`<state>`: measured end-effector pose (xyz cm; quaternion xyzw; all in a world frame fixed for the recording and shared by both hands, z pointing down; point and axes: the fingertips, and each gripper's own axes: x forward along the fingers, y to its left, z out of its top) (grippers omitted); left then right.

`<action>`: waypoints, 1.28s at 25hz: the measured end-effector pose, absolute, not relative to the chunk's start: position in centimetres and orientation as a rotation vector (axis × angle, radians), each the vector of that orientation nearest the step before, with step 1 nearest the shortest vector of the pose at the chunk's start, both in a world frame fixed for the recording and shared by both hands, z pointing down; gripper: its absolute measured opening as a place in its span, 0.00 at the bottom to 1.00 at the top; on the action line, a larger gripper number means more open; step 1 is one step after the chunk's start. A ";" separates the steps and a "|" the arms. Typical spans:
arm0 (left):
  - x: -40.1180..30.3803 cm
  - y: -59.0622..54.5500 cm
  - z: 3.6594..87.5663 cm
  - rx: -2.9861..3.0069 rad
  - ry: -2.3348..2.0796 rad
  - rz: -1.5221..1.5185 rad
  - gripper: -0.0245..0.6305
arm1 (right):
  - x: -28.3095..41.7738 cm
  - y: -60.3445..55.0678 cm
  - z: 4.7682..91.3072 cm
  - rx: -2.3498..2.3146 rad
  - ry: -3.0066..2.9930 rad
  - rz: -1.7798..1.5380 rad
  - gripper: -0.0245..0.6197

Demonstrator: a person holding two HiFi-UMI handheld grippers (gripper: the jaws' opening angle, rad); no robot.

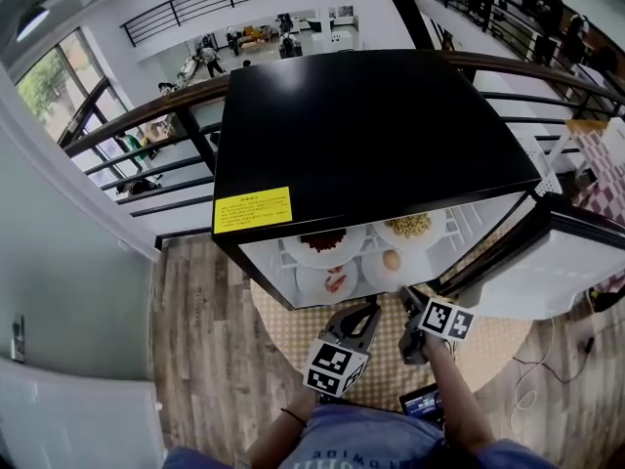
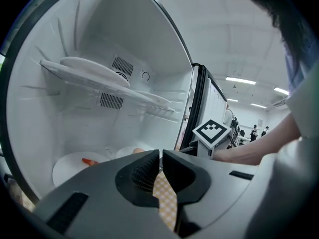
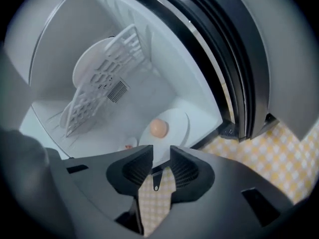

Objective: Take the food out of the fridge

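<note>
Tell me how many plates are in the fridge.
4. Upper pair: plate with red food at left, plate with noodles at right. Lower pair: left plate, and right plate with a tan ball. Others may be hidden.

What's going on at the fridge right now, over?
Left claw shut, empty. Right claw open, empty, pointed at egg plate. Food inside fridge, none out yet. Its door open, nothing in the way.

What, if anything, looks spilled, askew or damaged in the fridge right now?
Nothing stands out. The fridge door stands open. The red-food plate and noodle plate sit on the shelf, the plate with a tan ball and the fourth plate on the floor below, food on each. No spill or damage shows.
</note>
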<state>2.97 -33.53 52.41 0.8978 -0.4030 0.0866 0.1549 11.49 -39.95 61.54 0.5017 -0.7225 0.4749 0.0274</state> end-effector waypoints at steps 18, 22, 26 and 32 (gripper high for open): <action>2.4 -34.2 53.2 2.576 -1.124 0.262 0.07 | 10.5 -41.6 65.8 1.681 -1.970 1.864 0.33; 2.4 -34.1 53.8 2.558 -1.120 0.271 0.07 | 10.6 -41.3 65.4 1.691 -1.985 1.890 0.25; 2.3 -34.1 54.4 2.520 -1.116 0.260 0.07 | 10.5 -40.8 65.3 1.691 -1.974 1.984 0.19; 2.2 -33.2 55.5 2.509 -1.092 0.304 0.07 | 10.6 -39.4 65.0 1.692 -1.948 2.125 0.16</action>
